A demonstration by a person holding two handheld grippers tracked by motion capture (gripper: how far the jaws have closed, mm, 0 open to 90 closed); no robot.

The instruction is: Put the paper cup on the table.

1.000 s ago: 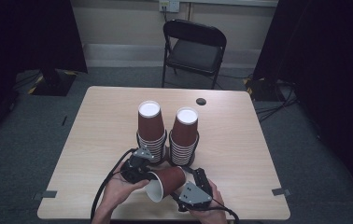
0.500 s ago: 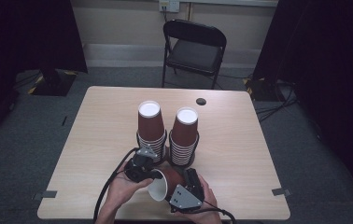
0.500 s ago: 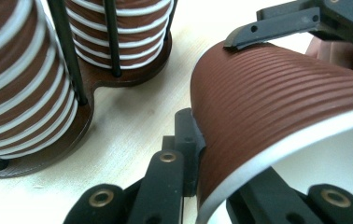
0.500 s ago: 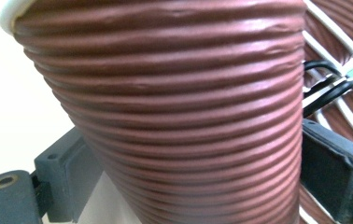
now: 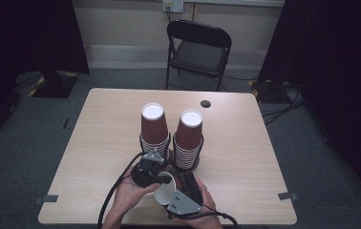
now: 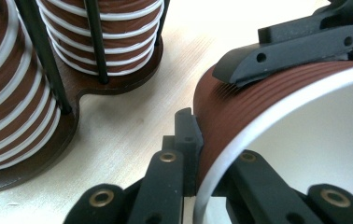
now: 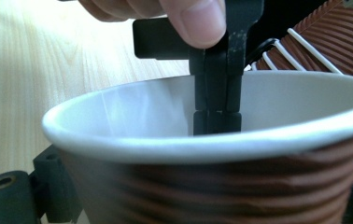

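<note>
A brown ribbed paper cup with a white inside lies tilted just above the table's near edge. My left gripper is shut on its rim; in the left gripper view one jaw is outside the wall and one inside the cup. My right gripper straddles the cup from the other side. Its jaws have just been opening, and they stand wide with the cup between them. One of its fingers lies along the cup's wall. The left gripper pinches the far rim.
Two tall stacks of the same cups stand in a dark wire holder just beyond the grippers. A small black disc lies at the table's far side. A folding chair stands behind the table.
My right gripper has slid left, from beside the cup to around it. The left gripper and the cup have stayed put.
</note>
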